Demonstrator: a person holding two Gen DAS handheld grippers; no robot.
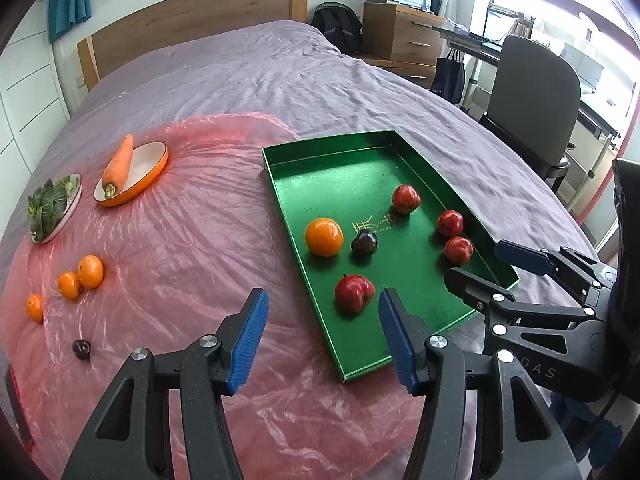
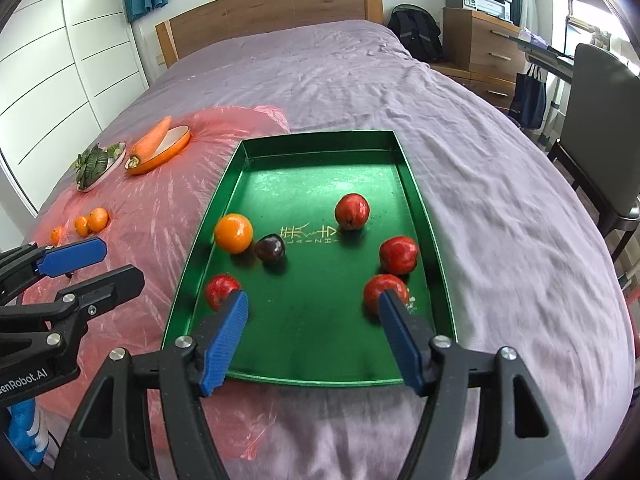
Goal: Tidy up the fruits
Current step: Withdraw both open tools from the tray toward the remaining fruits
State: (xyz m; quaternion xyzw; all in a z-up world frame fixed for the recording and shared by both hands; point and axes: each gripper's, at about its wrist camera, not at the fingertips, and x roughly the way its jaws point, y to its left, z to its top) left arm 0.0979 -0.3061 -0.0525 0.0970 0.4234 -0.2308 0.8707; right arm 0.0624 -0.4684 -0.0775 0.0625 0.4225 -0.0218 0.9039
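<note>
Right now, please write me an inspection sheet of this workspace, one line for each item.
Surface: bed with purple cover, pink plastic sheet on its left part.
Job's things: green tray holds four red apples, one orange, one dark plum; three small oranges and another plum lie on the sheet.
Clutter: carrot on an orange dish, greens on a plate.
Grippers: left claw open, empty; right claw open, empty.
Cables: nothing seen.
Surroundings: headboard, chair, drawers, printer.

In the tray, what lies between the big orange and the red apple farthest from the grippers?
A dark plum and gold lettering on the tray floor lie between the big orange and far apple, clearest in the right wrist view.
</note>
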